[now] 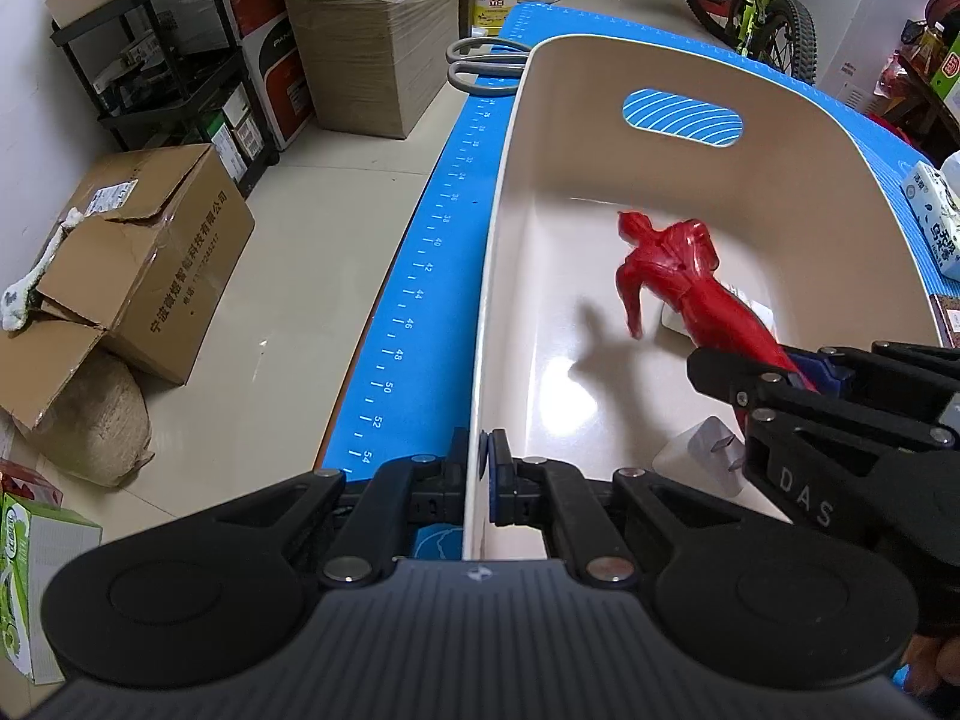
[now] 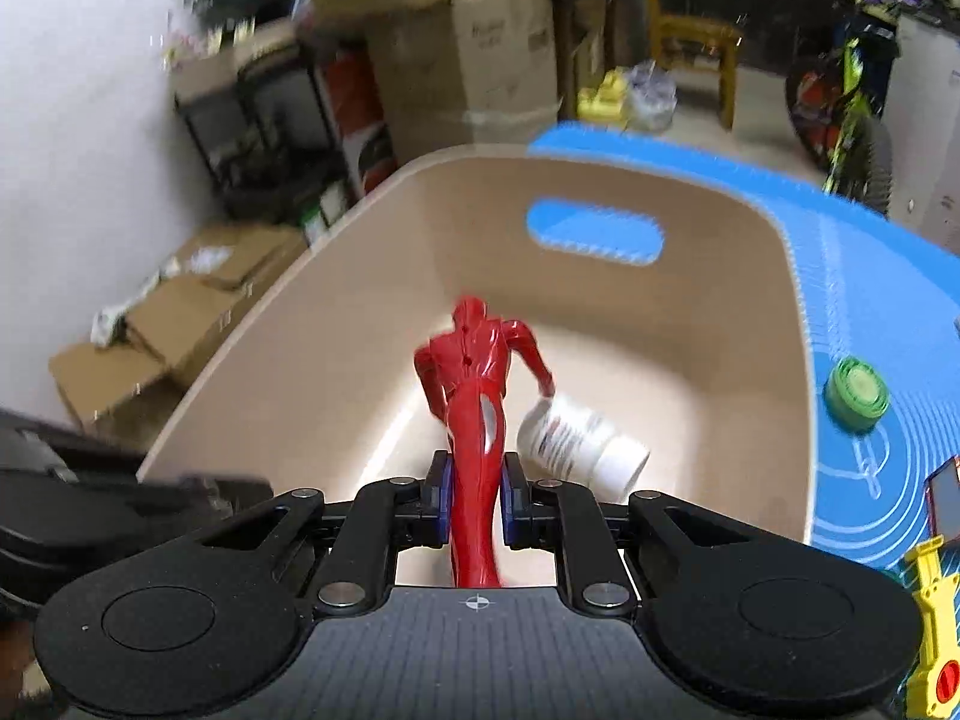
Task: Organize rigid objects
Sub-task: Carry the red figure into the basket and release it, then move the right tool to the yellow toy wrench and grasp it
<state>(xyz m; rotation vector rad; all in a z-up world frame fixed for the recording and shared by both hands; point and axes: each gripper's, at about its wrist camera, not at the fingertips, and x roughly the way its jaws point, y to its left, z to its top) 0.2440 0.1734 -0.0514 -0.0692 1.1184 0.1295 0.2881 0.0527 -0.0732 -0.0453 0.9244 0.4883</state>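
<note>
A beige bin with a handle slot stands on the blue mat. My left gripper is shut on the bin's near left wall. My right gripper is shut on the legs of a red figure and holds it over the bin's inside; the figure and the right gripper also show in the left wrist view. A white pill bottle lies on the bin's floor beside the figure. A white plug adapter lies on the floor near the front.
Grey scissors lie on the mat behind the bin. A green round lid, a yellow toy and a small red-edged item lie on the mat right of the bin. A tissue pack lies at the right. Cardboard boxes stand on the floor at left.
</note>
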